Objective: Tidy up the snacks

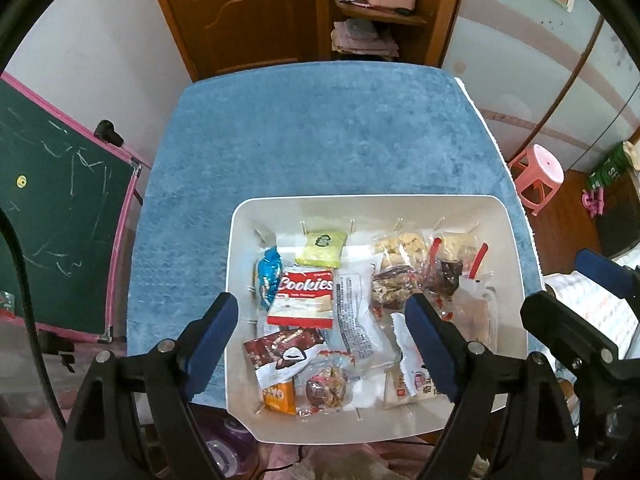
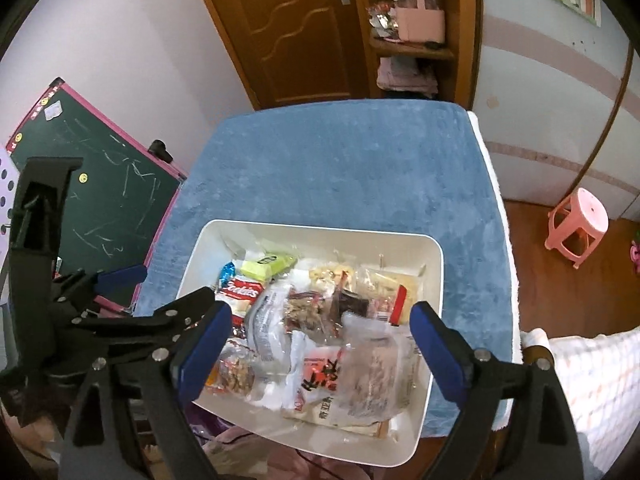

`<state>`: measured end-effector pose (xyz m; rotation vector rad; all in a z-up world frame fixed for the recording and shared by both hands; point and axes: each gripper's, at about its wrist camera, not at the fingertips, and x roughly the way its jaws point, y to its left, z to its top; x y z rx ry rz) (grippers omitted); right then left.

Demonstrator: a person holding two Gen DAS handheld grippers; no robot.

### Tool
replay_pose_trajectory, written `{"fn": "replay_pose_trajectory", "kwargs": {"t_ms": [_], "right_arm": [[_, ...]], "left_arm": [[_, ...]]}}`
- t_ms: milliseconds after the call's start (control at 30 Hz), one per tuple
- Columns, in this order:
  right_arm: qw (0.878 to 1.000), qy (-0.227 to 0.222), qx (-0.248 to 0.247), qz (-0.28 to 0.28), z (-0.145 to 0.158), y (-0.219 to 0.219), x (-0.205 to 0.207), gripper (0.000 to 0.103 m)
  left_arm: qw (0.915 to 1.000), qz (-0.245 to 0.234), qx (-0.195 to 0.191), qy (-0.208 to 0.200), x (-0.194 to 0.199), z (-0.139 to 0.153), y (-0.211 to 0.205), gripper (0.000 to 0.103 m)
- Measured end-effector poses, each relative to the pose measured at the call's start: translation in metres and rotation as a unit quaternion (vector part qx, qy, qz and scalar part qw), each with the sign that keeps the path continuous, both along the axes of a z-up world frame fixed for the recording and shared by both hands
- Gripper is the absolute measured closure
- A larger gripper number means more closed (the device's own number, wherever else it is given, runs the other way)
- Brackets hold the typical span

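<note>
The white bin (image 1: 516, 240) sits in the lower middle of both views, at the near edge of a table under a blue cloth (image 1: 320, 132), and it holds all the snack packets in a loose heap. In the left wrist view a red and white packet marked "Cookies" (image 1: 303, 296) lies at left centre, a light blue wrapper (image 1: 267, 276) just beside it on the left, and a yellow-green packet (image 1: 322, 243) above it against the far wall. A white packet with small black print (image 1: 354, 316) lies in the middle; that print is too small to read. To its right are clear bags of brown and pale pieces (image 1: 394, 280), overlapping so that their edges are hard to tell apart. A brown packet (image 1: 282, 350) and an orange one (image 1: 280, 396) lie at the lower left, the orange one half covered.

The left gripper (image 1: 320, 344) hangs over the bin with its jaws wide apart and nothing between them; its right finger hides part of a white packet. The right gripper (image 2: 322, 350) is also spread wide and empty above a blurred clear bag (image 2: 372, 364).

A chalkboard (image 1: 60, 216) is cut off at the left edge, and a pink stool (image 2: 578, 226) stands at the right.
</note>
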<state>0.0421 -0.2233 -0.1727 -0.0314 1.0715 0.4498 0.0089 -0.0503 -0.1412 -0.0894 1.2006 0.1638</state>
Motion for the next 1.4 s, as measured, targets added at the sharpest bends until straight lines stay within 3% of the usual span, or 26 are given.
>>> {"fn": "replay_pose_trajectory", "kwargs": {"t_ms": [733,1400], "right_arm": [[0.999,-0.046,0.012,-0.014,0.035,0.009,-0.034,0.012],[0.996,-0.074,0.017,-0.055,0.080,0.016,-0.044,0.012]], "left_arm": [[0.9968,0.030,0.016,-0.072,-0.059,0.054,0.021,0.018],[0.9932,0.003,0.028,-0.113,-0.058,0.098,0.031,0.016]]}}
